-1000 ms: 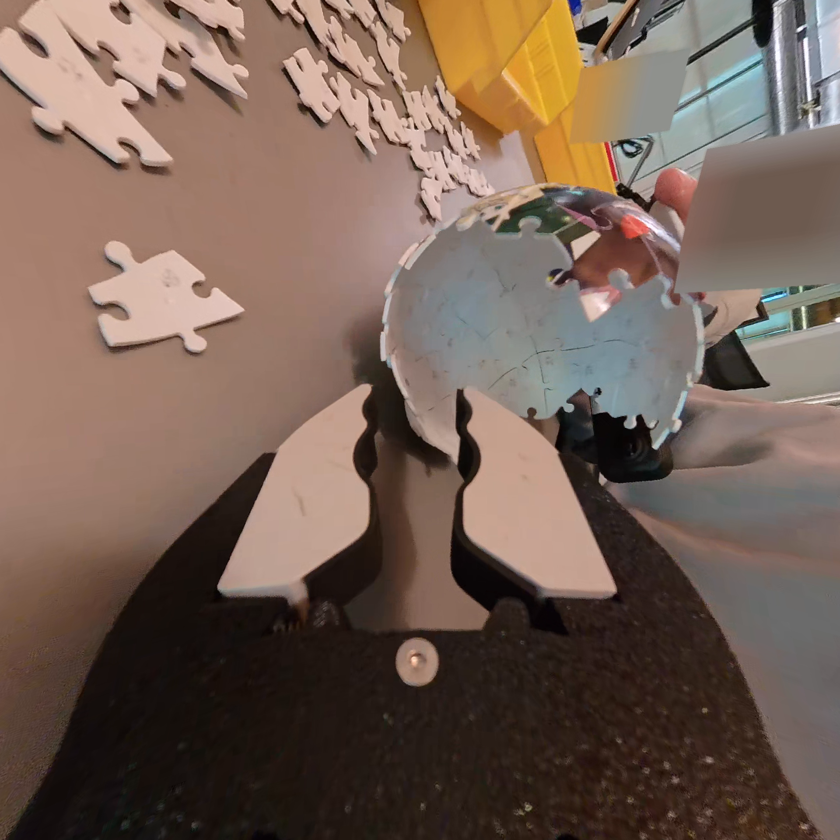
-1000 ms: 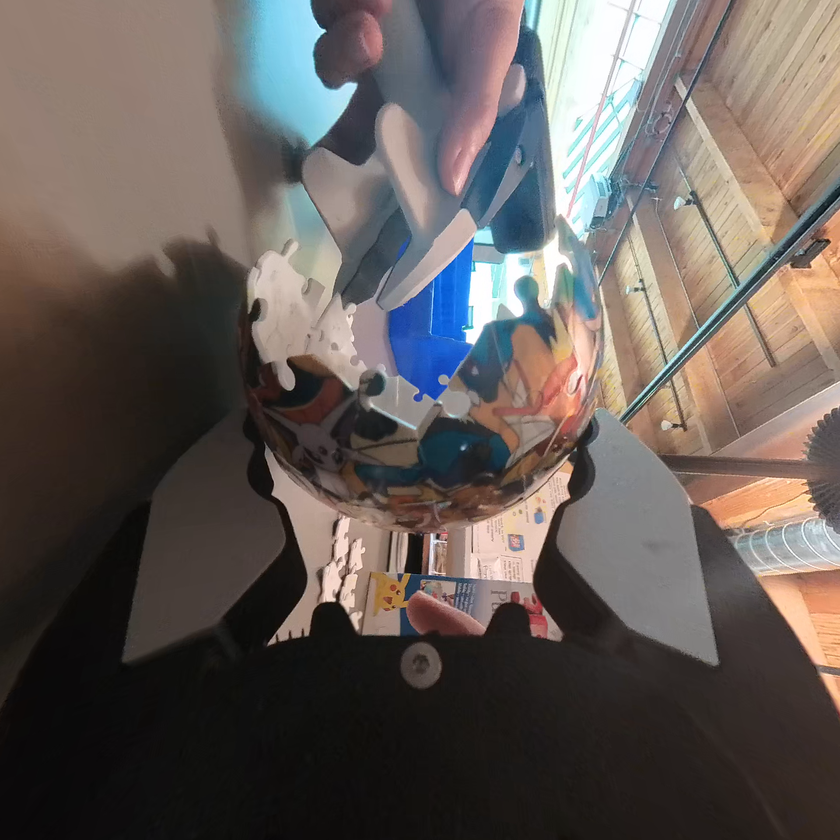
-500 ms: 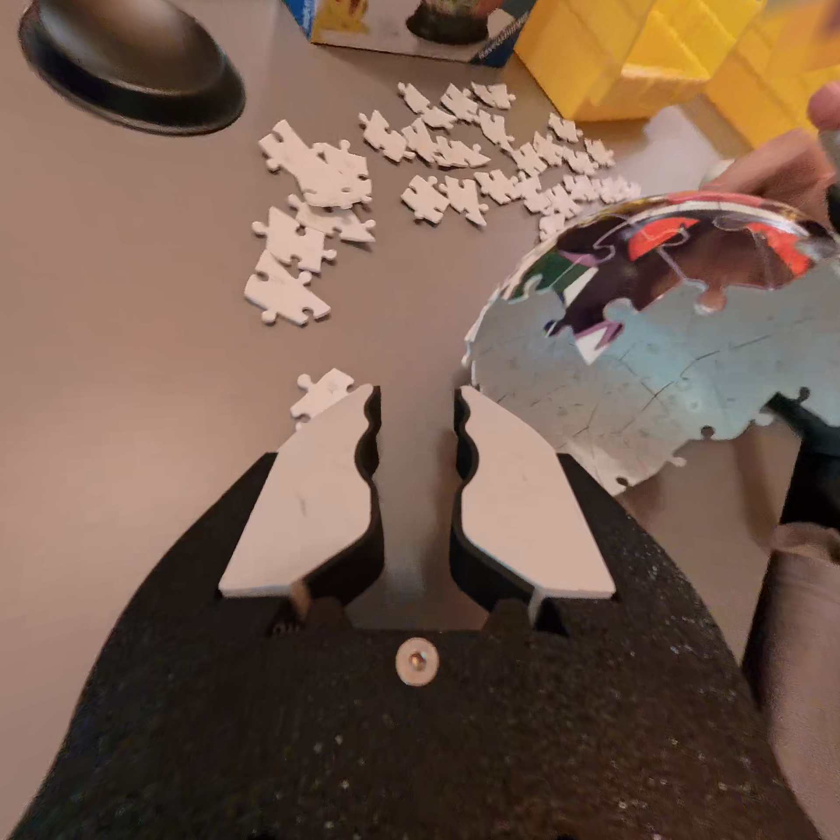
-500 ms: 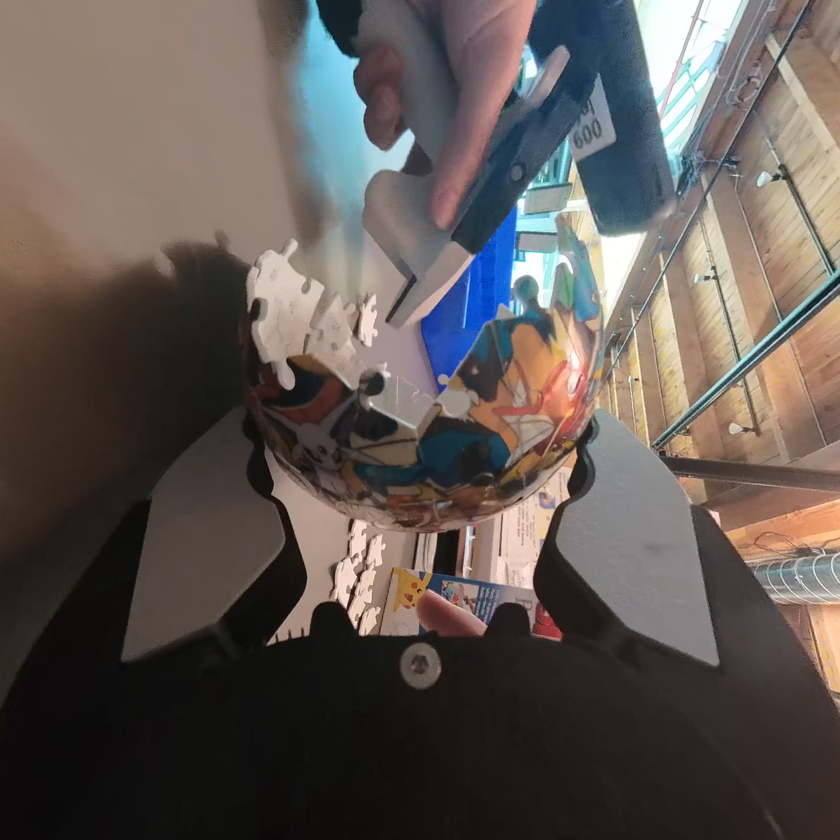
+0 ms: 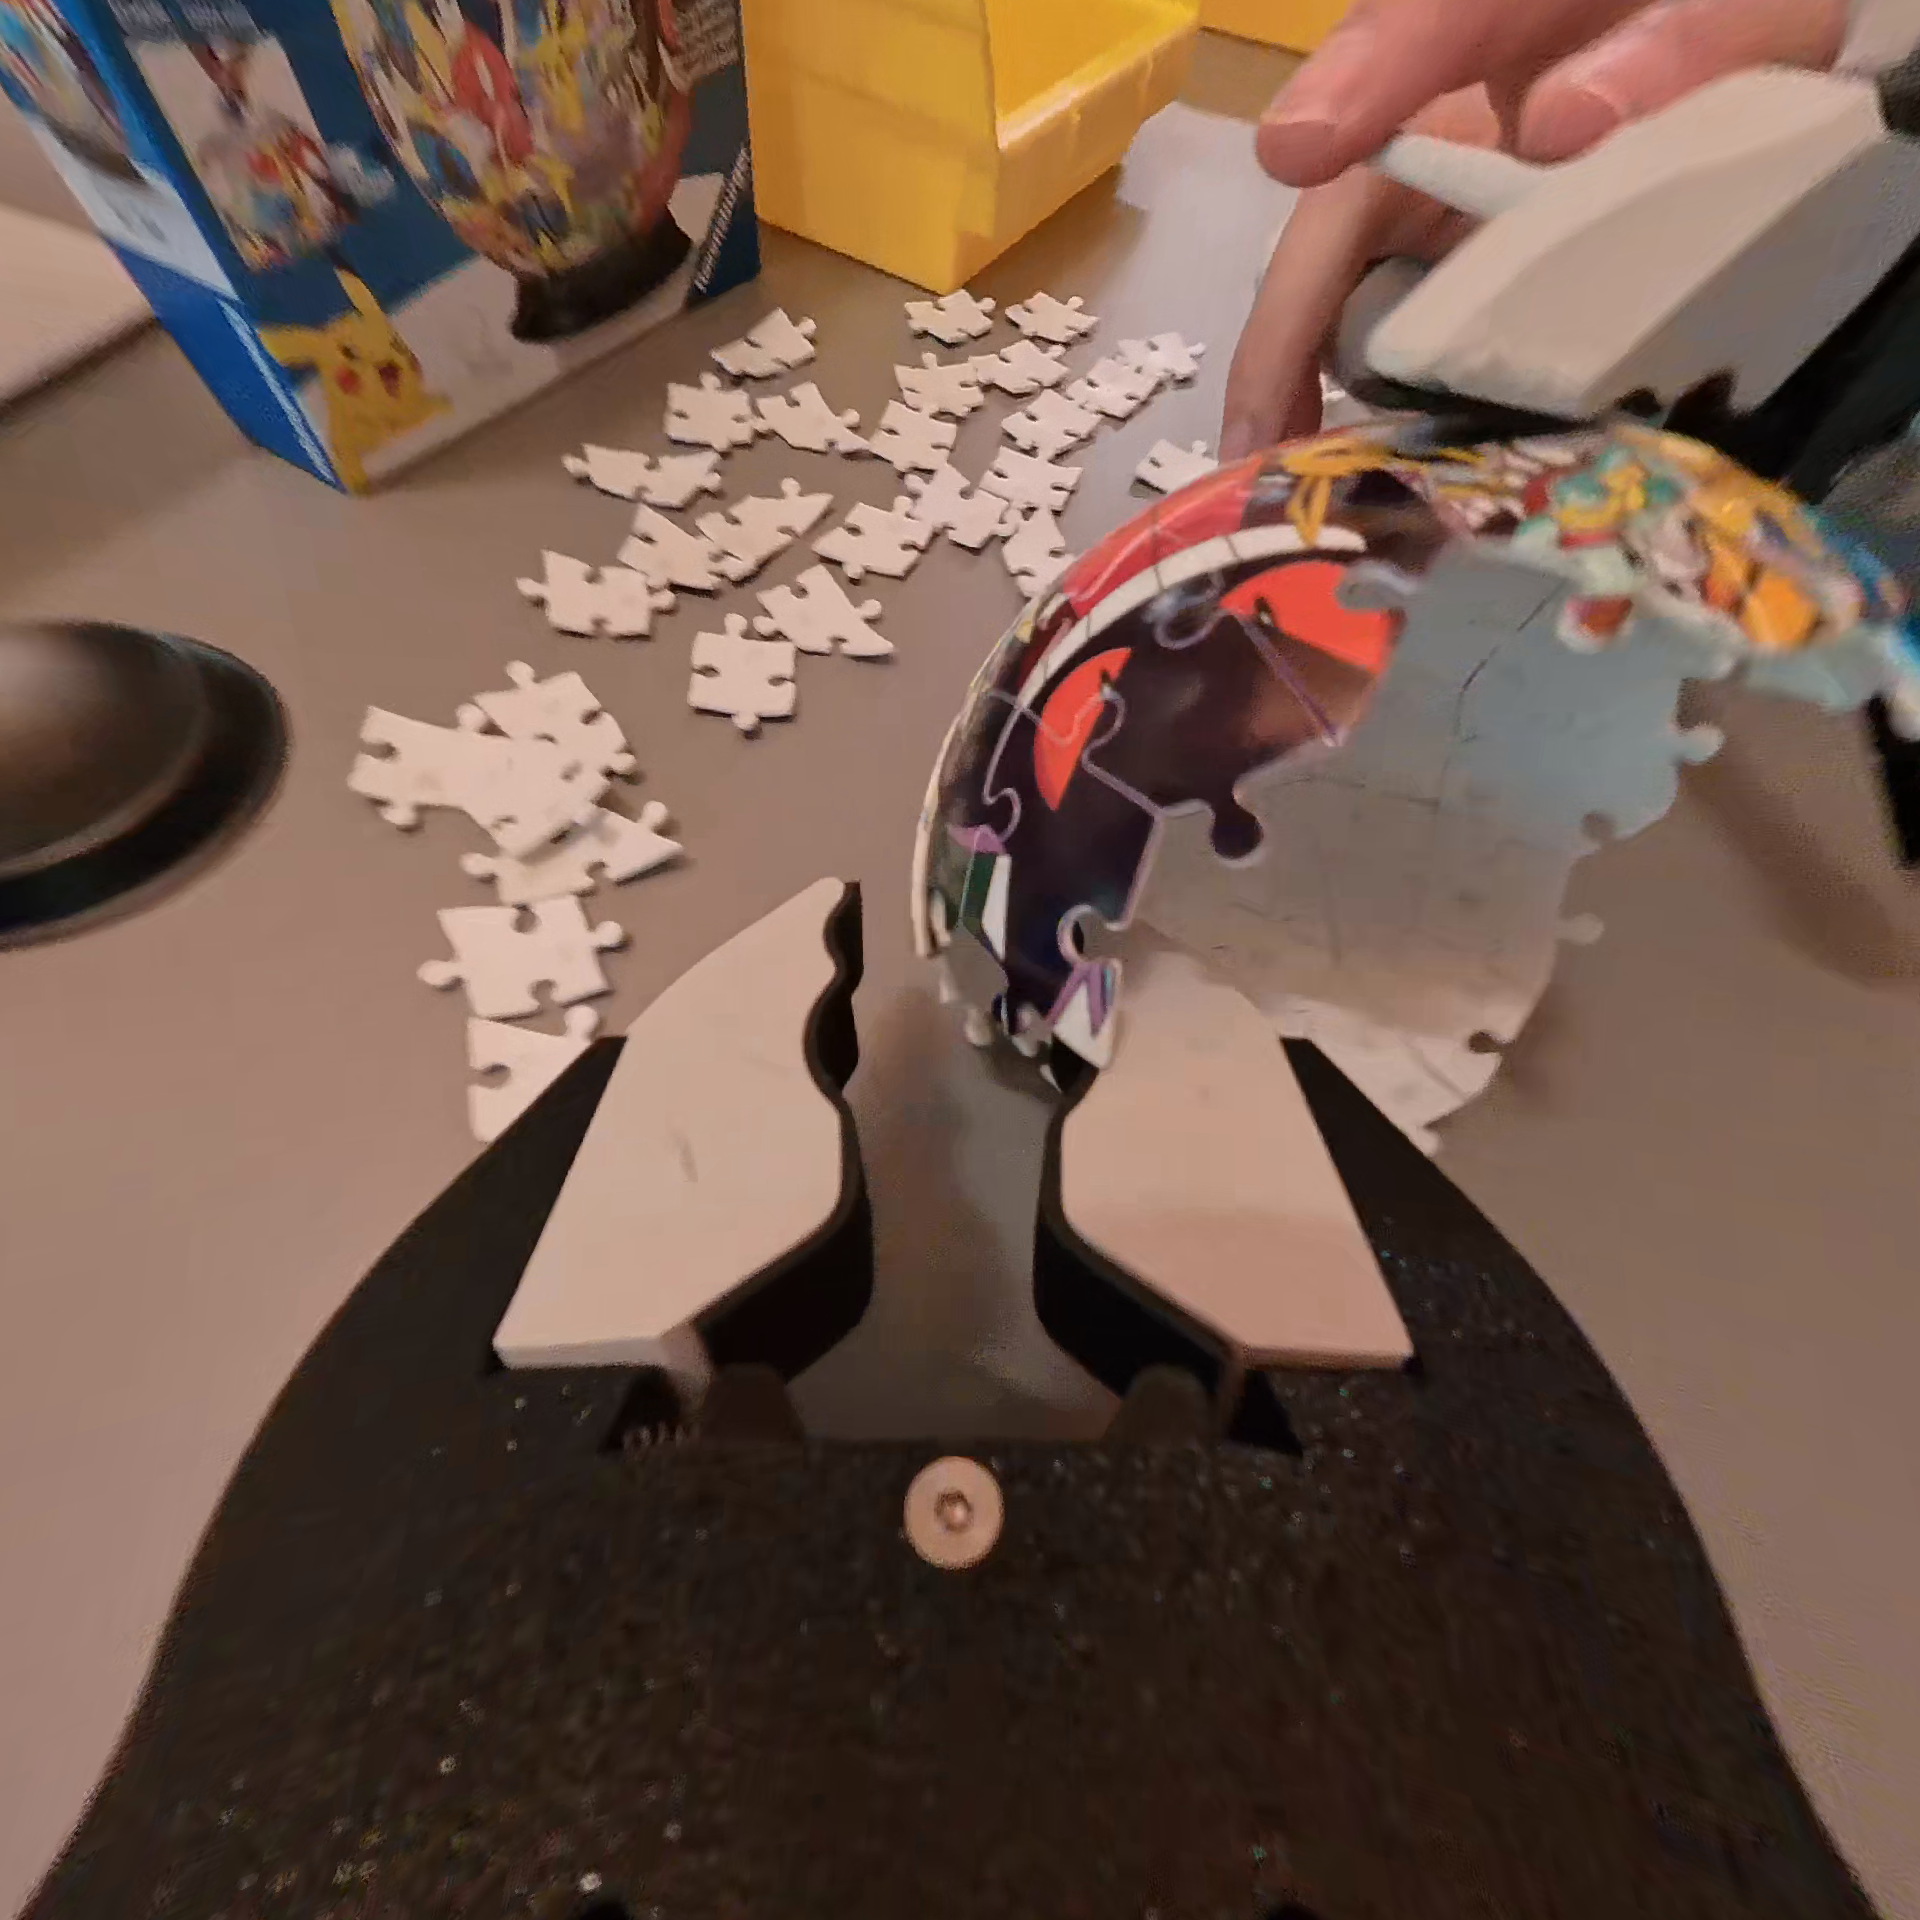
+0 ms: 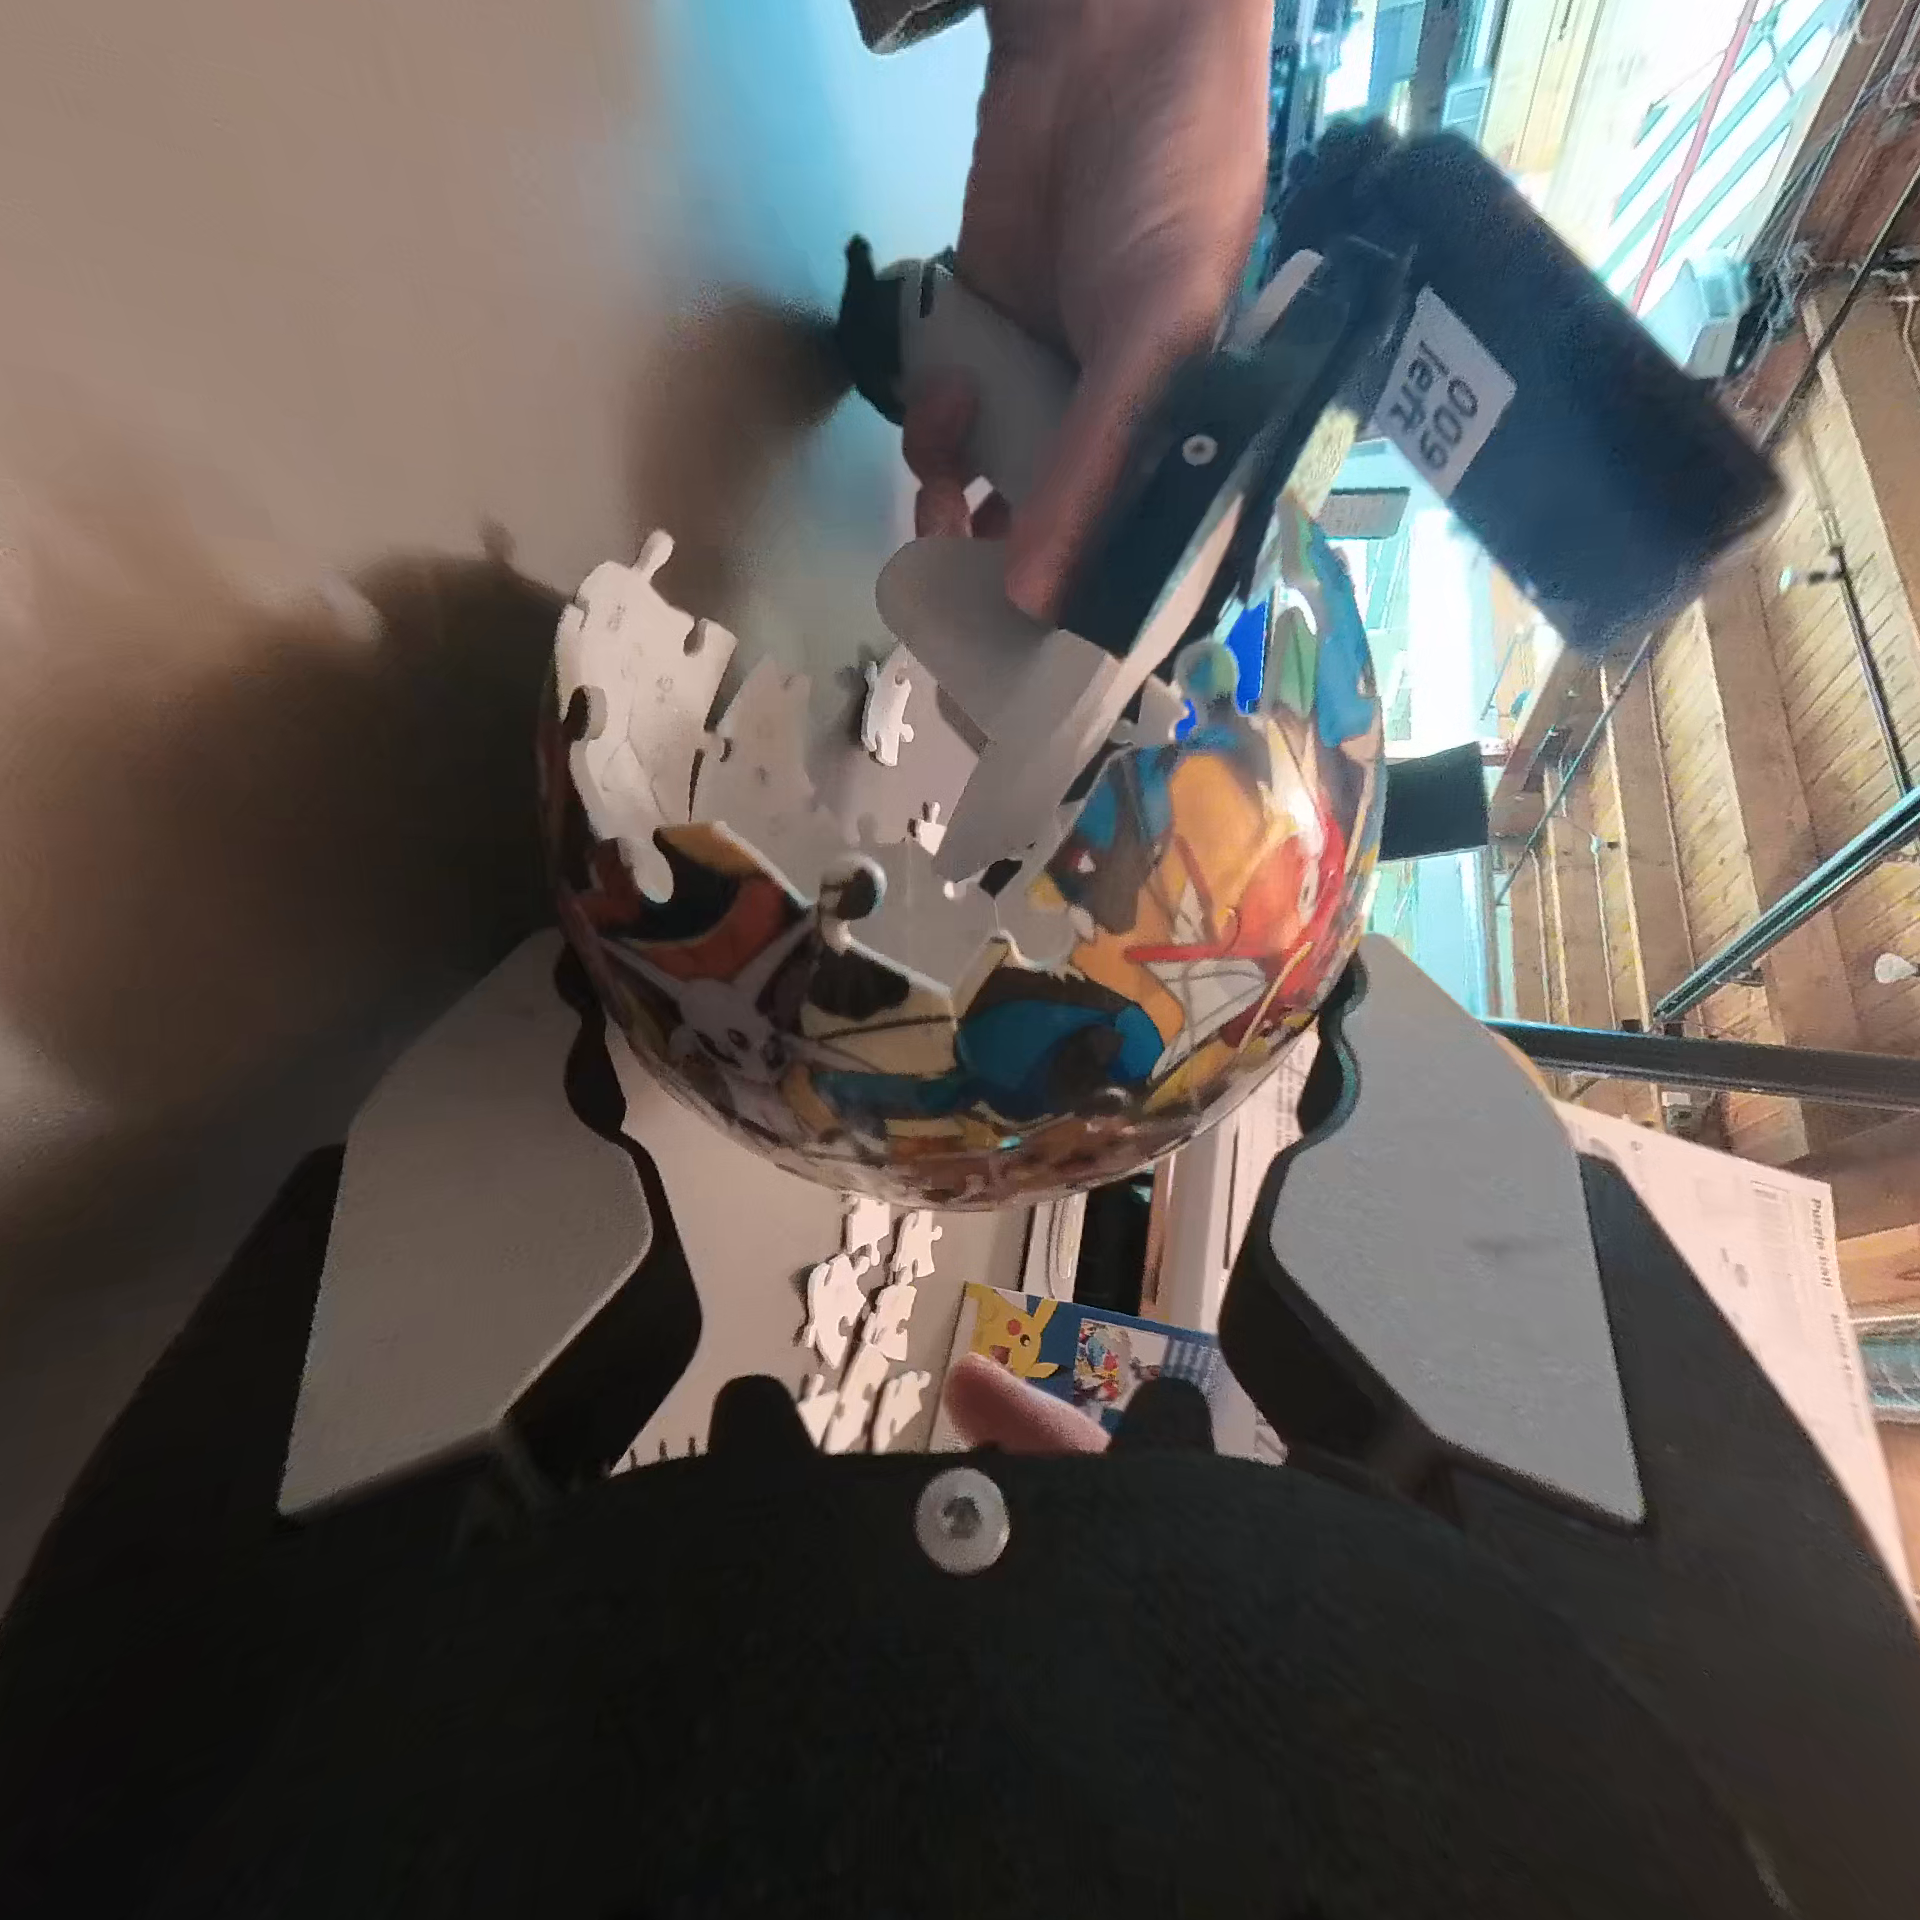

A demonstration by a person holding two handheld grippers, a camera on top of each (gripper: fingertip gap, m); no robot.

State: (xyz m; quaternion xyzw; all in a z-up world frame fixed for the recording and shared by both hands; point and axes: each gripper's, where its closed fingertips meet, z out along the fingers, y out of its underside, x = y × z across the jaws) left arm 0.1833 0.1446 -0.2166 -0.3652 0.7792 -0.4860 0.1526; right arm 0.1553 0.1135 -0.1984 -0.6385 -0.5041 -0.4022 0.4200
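The right gripper [image 6: 961, 997] has its two grey fingers [image 6: 468, 1195] spread wide, one on each side of a half-built puzzle ball [image 6: 1039, 987]. The ball sits between the tips and both tips press on its sides, so this claw is holding it. The ball is bright with cartoon pictures on the outside and plain white inside. Its top is open, with bumpy edges where pieces are missing.

The left gripper [image 5: 951, 997] has a narrow gap between its fingers [image 5: 707, 1132], and nothing is in the gap. The puzzle ball [image 5: 1351, 831] is just ahead of it and a bit to its right, very close to its right fingertip. I cannot tell if they touch. In the right wrist view, the tips of this claw reach down to the open rim of the ball, and a hand [image 6: 1101, 239] holds its handle.

Ahead of the left claw and to its left, loose white puzzle pieces [image 5: 810, 520] lie spread on the grey-brown table [image 5: 260, 1143]. Farther ahead stands a blue puzzle box [image 5: 416, 208] with cartoon pictures on it, and beside that is a yellow bin [image 5: 935, 125]. Off to the left is a round black stand [image 5: 114, 769]. It is blurry.
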